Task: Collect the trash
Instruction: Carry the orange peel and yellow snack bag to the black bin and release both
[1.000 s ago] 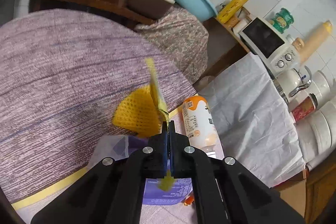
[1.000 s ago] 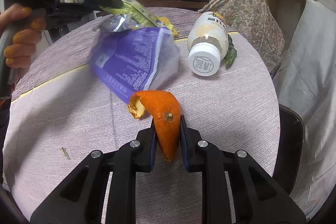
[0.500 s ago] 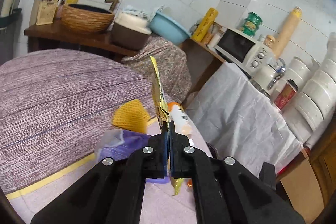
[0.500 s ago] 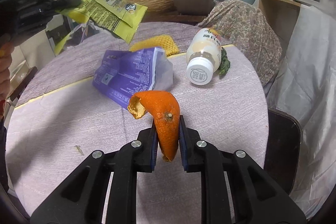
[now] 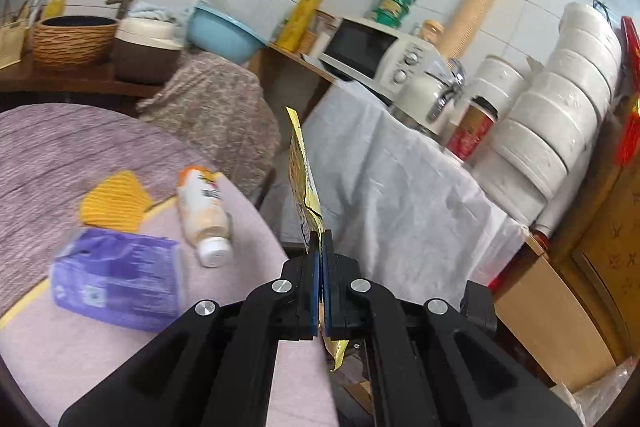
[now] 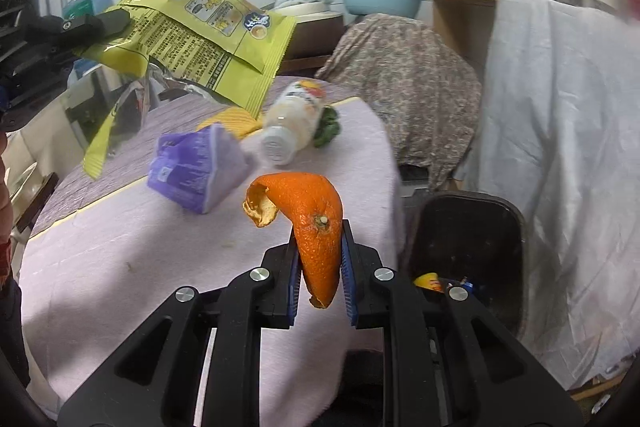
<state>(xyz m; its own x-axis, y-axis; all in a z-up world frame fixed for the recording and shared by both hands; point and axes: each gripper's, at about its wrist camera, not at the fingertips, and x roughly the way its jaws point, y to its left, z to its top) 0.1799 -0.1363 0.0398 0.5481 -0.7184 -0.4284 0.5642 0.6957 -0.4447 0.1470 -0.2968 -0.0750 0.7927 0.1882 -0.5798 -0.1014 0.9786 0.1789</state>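
The left tongs [image 5: 321, 239] are pressed together on a yellow-green snack wrapper [image 6: 200, 31], which hangs in the air above the round worktop [image 6: 120, 267]. Its back carries a barcode, small cartoon panels, a blue badge and dense small print; none of the writing can be read. The right tongs [image 6: 320, 247] pinch an orange peel [image 6: 316, 223], stem scar facing the camera, one torn end curling to the left.

Taking the white plastic bottle [image 6: 294, 125] as the landmark: it lies on its side on the worktop, cap toward the cameras, its label showing fruit colours but no legible words. A purple packet [image 6: 196, 171] with white print too small to read lies just beside it, nearer the tongs. A yellow foam net [image 5: 114, 201] lies beyond the packet, near the bottle's base. Something green [image 6: 328, 127] touches the bottle's far side. A dark bin [image 6: 468, 247] stands on the floor past the worktop's edge, well apart from the bottle, with scraps inside.
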